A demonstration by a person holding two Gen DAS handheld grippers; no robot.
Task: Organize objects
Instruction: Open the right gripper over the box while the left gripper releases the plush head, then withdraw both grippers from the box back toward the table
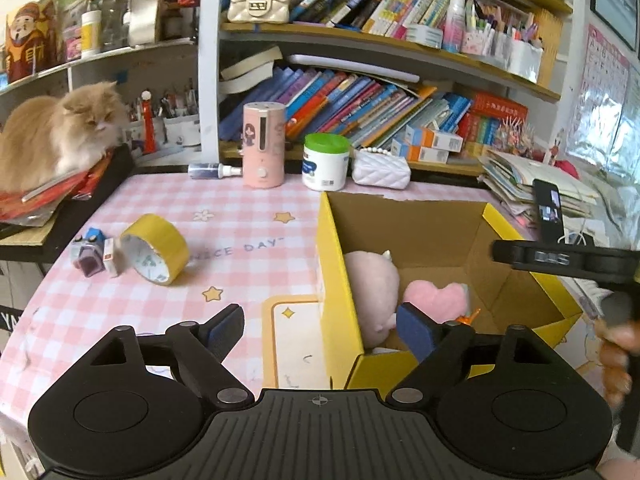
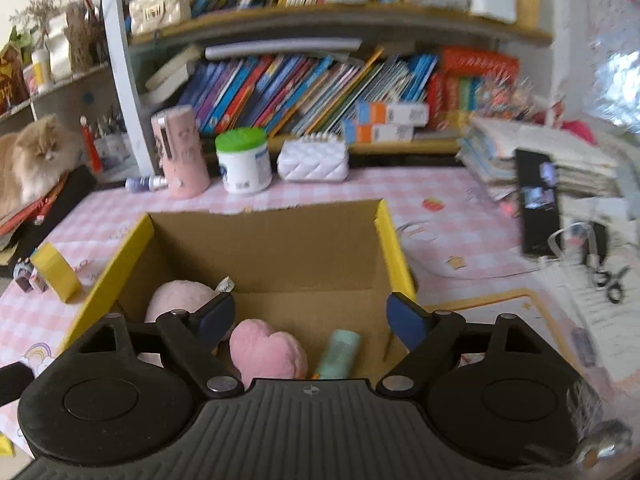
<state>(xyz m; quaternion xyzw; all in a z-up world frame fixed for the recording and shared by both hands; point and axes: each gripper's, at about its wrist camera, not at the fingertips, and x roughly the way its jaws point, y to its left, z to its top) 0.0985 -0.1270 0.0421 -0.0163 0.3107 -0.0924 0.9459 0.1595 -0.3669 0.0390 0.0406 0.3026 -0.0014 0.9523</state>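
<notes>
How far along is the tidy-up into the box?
Done: the cardboard box already holds a pink plush, a pink heart cushion and a mint tube. In hand: nothing; left gripper and right gripper are open. Left: yellow tape roll and small toy remain on the table.
</notes>
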